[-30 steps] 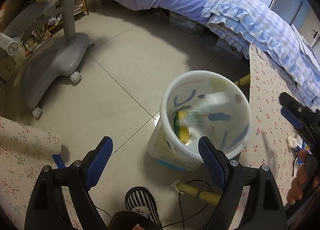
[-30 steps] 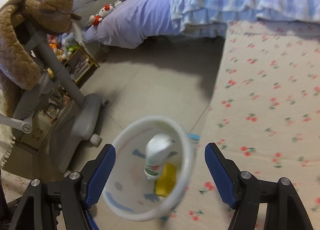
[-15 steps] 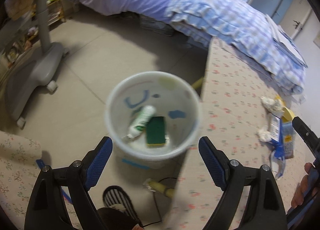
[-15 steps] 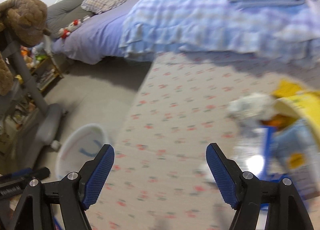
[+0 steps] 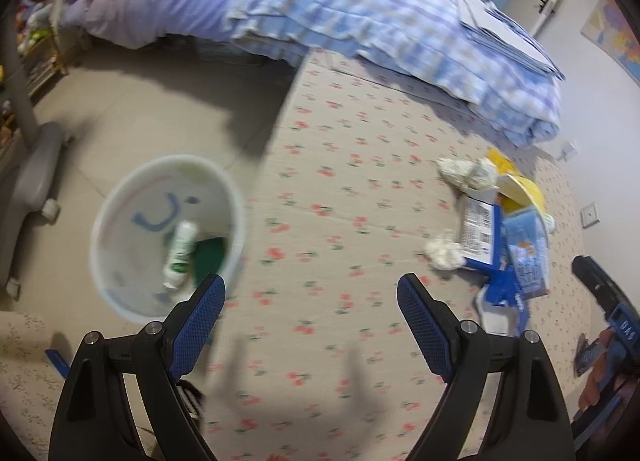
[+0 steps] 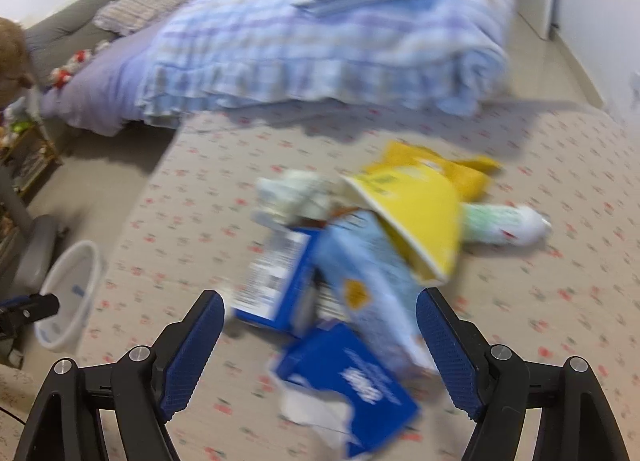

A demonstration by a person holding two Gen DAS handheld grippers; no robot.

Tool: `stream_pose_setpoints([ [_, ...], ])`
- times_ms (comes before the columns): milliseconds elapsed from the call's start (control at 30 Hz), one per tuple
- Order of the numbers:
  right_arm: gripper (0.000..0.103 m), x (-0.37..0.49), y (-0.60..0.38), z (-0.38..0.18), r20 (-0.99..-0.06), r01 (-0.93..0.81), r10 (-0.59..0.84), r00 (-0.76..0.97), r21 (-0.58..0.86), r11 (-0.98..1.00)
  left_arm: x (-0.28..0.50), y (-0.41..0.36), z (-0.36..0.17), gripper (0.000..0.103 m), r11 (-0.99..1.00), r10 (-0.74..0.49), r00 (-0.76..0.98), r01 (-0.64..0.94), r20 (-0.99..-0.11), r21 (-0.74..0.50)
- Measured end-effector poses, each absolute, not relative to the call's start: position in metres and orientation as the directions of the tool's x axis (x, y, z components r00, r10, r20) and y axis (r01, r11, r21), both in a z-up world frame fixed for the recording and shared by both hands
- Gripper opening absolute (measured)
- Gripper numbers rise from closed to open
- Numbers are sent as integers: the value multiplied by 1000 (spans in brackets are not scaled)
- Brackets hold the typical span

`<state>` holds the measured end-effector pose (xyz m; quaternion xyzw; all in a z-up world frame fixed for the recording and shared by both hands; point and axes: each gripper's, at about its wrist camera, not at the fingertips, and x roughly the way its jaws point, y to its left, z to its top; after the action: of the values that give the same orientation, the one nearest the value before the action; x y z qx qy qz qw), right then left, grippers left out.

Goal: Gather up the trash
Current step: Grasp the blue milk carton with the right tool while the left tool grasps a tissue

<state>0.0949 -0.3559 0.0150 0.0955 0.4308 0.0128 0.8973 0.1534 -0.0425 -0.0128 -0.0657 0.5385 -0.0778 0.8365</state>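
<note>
The left tool point(image 5: 310, 311) is hanging over a bare stretch of the desk point(image 5: 340, 189), which is covered in a beige cloth printed with small red cherries; its blue-padded jaws are standing wide apart with nothing between them. Down to its left, on the grey tiled floor point(image 5: 132, 101) just beside the desk edge, a round white plastic bin point(image 5: 120, 293) is sitting. Inside it a white tube with green print point(image 5: 180, 247) is lying beside a dark green sponge point(image 5: 210, 257).

The right tool point(image 6: 320, 337) is pointing down at the pile of trash on the desk, its jaws opening. The pads are not pressing on anything, though the near end of the pile is showing in the gap between them. That pile is made up of flattened blue and white cardboard cartons point(image 6: 352, 301), a yellow paper bowl tipped on its side point(image 6: 416, 217) resting on top of them, and a crumpled white tissue point(image 6: 296, 189) just behind the cartons. A white and pale green plastic bottle point(image 6: 508, 223) is lying on its side just to the right of the bowl. In the left view a second crumpled white tissue wad point(image 5: 442, 253) is lying against the left edge of the cartons.

Beyond the desk a bed with a blue checked quilt point(image 5: 380, 17) is filling the background. The right view is heavily blurred, so print on the cartons cannot be read.
</note>
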Motion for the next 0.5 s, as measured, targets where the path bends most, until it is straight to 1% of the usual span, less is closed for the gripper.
stream_pose_setpoints([
  [200,83,93,-379,3,-799,77,61,599,134,988,163,-81,-24,90,974,-226,372,93,-900,-206],
  [333,83,102,-388,-8,-816,84,49,576,119,989,170,-93,-34,90,973,-229,357,71,-906,-218],
  [500,83,120,-396,-28,-843,93,52,535,120,988,182,-106,-48,89,964,-263,335,51,-905,-262],
])
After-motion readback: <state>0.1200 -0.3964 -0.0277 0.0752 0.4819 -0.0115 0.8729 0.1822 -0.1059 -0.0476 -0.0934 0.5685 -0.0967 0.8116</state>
